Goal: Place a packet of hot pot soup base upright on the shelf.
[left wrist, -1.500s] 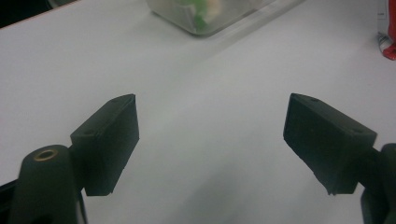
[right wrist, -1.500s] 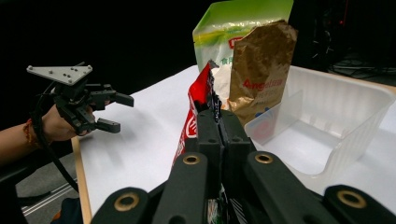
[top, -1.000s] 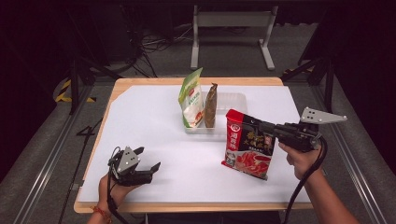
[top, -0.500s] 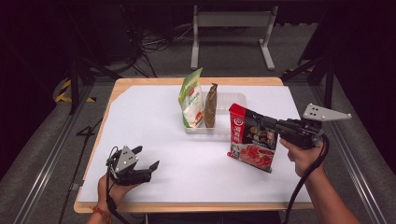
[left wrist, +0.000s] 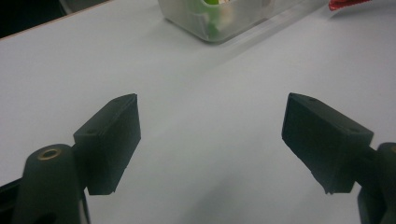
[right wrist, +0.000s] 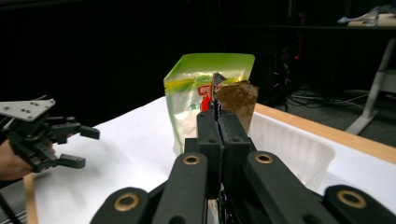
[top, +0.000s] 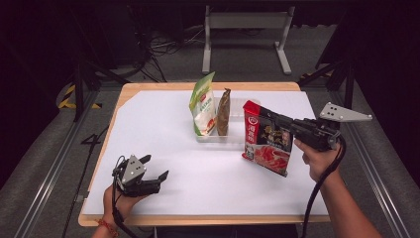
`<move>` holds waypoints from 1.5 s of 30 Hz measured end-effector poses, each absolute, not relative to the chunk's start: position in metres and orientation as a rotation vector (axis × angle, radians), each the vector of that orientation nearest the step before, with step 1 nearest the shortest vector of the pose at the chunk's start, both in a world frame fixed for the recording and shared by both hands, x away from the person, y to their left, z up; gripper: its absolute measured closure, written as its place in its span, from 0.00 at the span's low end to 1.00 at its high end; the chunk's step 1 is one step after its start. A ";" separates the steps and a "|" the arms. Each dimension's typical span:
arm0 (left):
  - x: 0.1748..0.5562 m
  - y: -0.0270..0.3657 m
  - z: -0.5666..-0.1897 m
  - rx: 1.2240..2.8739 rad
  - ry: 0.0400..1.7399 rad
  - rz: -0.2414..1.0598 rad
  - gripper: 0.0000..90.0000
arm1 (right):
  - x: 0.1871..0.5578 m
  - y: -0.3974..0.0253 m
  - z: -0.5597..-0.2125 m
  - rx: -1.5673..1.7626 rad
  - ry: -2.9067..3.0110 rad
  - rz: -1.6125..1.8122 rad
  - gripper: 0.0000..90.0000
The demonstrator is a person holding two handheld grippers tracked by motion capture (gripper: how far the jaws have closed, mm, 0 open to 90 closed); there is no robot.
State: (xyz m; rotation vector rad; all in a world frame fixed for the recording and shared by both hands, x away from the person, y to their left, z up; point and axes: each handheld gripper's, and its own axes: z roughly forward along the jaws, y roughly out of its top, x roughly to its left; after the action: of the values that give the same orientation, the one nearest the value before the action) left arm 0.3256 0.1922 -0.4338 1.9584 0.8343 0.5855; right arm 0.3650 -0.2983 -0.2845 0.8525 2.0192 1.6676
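My right gripper (top: 278,120) is shut on the upper edge of a red and black pouch (top: 265,141), which hangs upright just above the table, right of the clear tray (top: 234,137). In the right gripper view the jaws (right wrist: 216,114) pinch the pouch's thin red edge (right wrist: 206,101). A green pouch (top: 203,104) and a brown pouch (top: 224,111) stand in the tray's left part. My left gripper (top: 157,168) rests open near the front left of the table, with nothing between its fingers (left wrist: 112,140).
A white sheet (top: 163,124) covers the wooden table (top: 208,85). The tray's right part (right wrist: 289,144) holds nothing. In the left gripper view the tray (left wrist: 205,21) lies far ahead, with a red pouch corner (left wrist: 348,3) at top right. Dark floor and frames surround the table.
The right gripper has lifted the red and black pouch a little, and it now hangs more upright. The left gripper has stayed put.
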 end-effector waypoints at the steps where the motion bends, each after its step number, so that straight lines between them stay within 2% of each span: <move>1: 0.326 0.193 -0.434 1.957 0.835 0.587 0.23 | 0.366 -0.297 -0.283 0.854 2.013 1.668 0.99; 22: 0.326 0.194 -0.434 1.952 0.837 0.581 0.22 | 0.387 -0.281 -0.253 0.853 1.932 1.657 0.99; 45: 0.326 0.194 -0.435 1.951 0.827 0.575 0.22 | 0.430 -0.257 -0.238 0.924 1.866 1.605 0.99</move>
State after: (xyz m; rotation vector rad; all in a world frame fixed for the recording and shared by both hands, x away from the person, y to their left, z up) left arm 0.3260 0.1945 -0.4351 1.9512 0.8265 0.5750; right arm 0.4300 -0.2574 -0.2380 0.9243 1.8661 1.6046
